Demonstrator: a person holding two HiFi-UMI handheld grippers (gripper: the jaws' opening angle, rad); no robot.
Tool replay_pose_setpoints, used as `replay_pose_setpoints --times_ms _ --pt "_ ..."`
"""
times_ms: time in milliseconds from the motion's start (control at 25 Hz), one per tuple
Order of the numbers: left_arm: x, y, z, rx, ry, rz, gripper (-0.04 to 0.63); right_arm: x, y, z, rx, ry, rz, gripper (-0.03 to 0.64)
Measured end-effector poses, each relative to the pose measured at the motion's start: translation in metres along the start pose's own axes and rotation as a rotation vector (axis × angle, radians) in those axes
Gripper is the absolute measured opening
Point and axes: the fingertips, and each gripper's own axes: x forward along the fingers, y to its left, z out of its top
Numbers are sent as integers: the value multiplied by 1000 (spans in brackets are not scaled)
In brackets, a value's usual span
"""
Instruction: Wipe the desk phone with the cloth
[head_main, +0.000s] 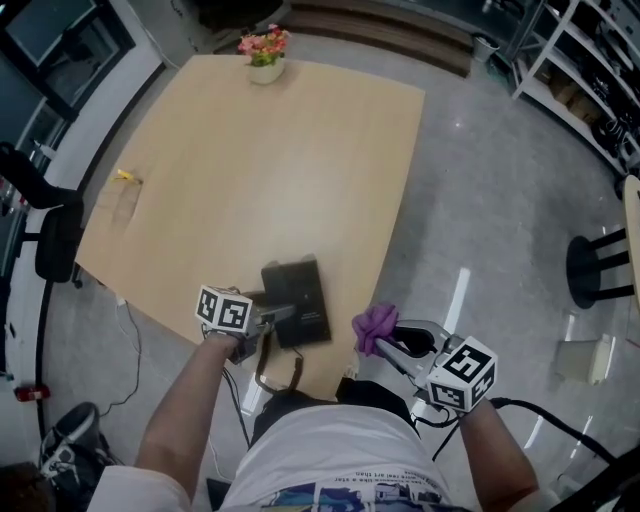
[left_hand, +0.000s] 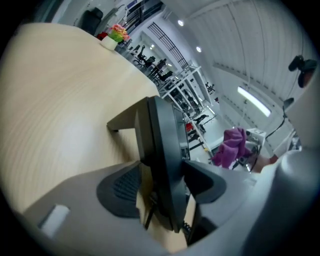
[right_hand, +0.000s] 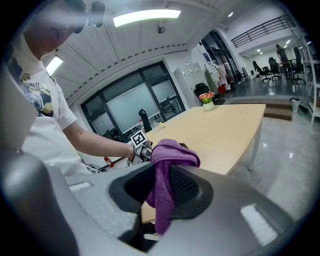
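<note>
A dark desk phone (head_main: 296, 302) sits at the near edge of the wooden table (head_main: 250, 170). My left gripper (head_main: 275, 318) reaches its near left corner. In the left gripper view the phone (left_hand: 165, 145) stands edge-on between the jaws of my left gripper (left_hand: 162, 186). A strip of table shows between the left pad (left_hand: 120, 187) and the phone, so the jaws are open around it. My right gripper (head_main: 388, 346) hovers off the table's right edge, shut on a purple cloth (head_main: 374, 326). That cloth (right_hand: 164, 175) hangs bunched between the pads.
A flower pot (head_main: 265, 55) stands at the table's far edge, and a small yellow item (head_main: 125, 177) lies at the left. The phone's cord (head_main: 265, 372) dangles below the near edge. A black chair (head_main: 50, 235) is at the left, a stool (head_main: 600, 268) at the right.
</note>
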Motion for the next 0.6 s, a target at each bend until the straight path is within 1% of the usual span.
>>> replay_pose_setpoints --times_ms 160,240,320,400,520,600 --pt "-6 1 1 13 -29 116 321 2 1 -4 -41 13 24 89" --pt "-11 2 -1 23 -46 175 322 2 1 -7 -55 17 37 89" --pt "-21 2 -5 28 -66 232 350 4 2 -11 -66 20 54 89" --pt "-36 -1 -6 20 -112 291 365 6 3 -14 -85 25 71 89" --pt "-66 -9 -11 -10 -207 383 379 11 4 -19 -121 37 89 89" --pt "-81 -24 -17 -30 -276 388 374 16 5 -26 -146 50 94 89"
